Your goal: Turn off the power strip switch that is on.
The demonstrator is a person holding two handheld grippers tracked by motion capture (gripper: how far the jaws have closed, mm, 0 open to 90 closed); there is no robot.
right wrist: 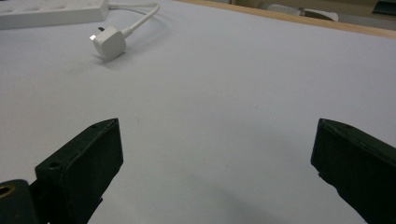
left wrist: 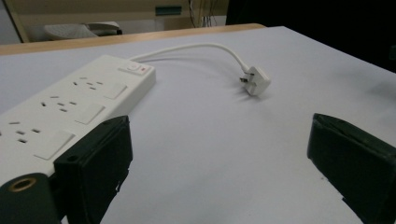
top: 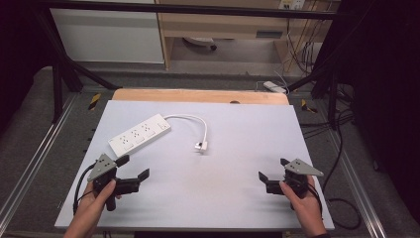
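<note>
The power strip (top: 139,135) lies flat on the left half of the counter (top: 237,208), set at an angle, sockets facing up. Its white cord (top: 190,119) leaves the far end, curves over to the right and comes back down to the plug (top: 201,146), which rests on the counter near the middle, well apart from both grippers, pins pointing toward the strip in the left gripper view.

The left gripper (top: 134,168) sits low at the near left, just beside the near end of the strip; its fingers (left wrist: 95,168) are spread wide and hold nothing. The right gripper (top: 272,171) sits at the near right, aimed inward across bare counter, fingers (right wrist: 81,163) likewise released and empty.

Judgement: work is at the approach stage. Nothing is gripped, and the plug is loose and unseated. The likely job is fitting the plug into one of the strip's sockets.

The next move calls for the right gripper to travel forward and left to the plug and close on its body, leaving the pins free. The left gripper is well placed to steady the strip, which may slide under insertion force.
</note>
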